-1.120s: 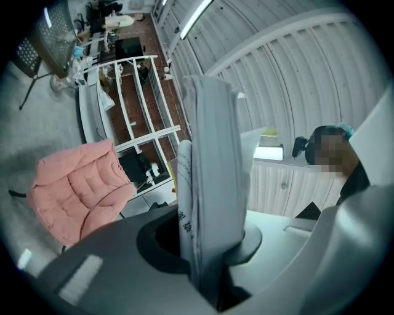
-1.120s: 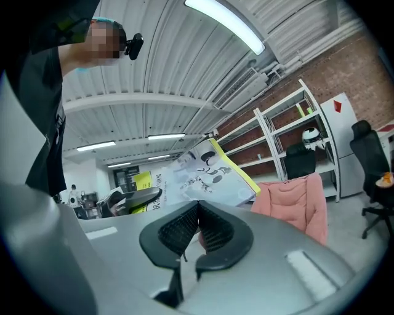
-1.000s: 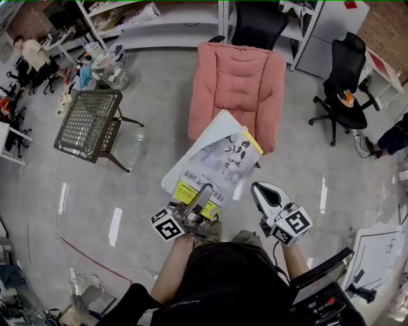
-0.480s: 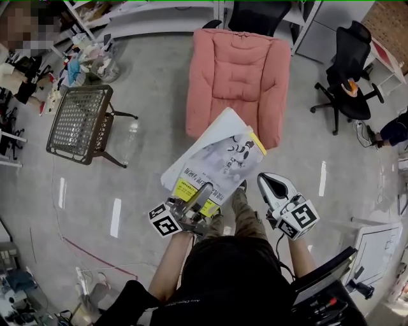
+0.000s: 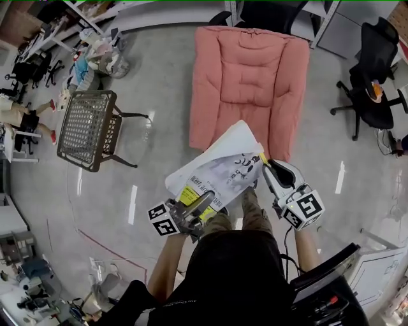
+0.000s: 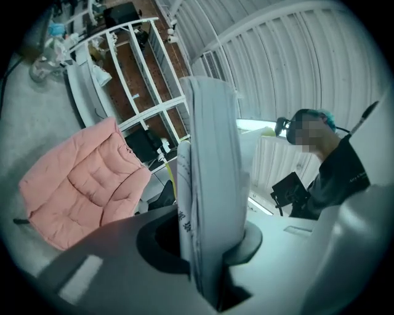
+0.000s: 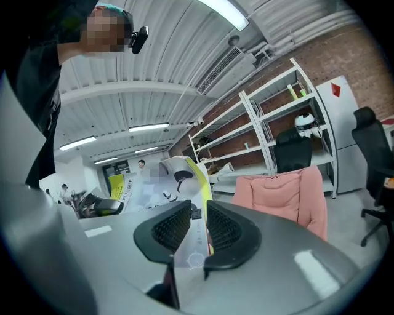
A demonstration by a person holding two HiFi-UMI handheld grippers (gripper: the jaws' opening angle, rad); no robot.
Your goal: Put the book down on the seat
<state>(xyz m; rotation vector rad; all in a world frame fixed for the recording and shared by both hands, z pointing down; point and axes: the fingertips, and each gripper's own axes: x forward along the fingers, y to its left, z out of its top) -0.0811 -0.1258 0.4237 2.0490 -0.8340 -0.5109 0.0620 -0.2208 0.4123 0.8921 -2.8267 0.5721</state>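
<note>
A large thin book (image 5: 220, 169) with a white, grey and yellow cover hangs in the air just in front of the pink cushioned seat (image 5: 248, 70). My left gripper (image 5: 204, 200) is shut on its near edge, and the left gripper view shows the book (image 6: 209, 184) edge-on between the jaws. My right gripper (image 5: 271, 169) is at the book's right corner. Its jaws have just been opening, and the cover's edge (image 7: 184, 178) stands between the pads with a gap on each side. The seat (image 7: 289, 191) is ahead of it.
A brown mesh chair (image 5: 89, 127) stands on the floor to the left. A black office chair (image 5: 376, 83) is at the right. White shelving (image 5: 166, 16) runs behind the seat. The person's legs (image 5: 245, 216) are below the book.
The book and both grippers have come closer to the pink seat. The right gripper, shut and apart from the book before, has swung in to the book's right corner and opened around its edge.
</note>
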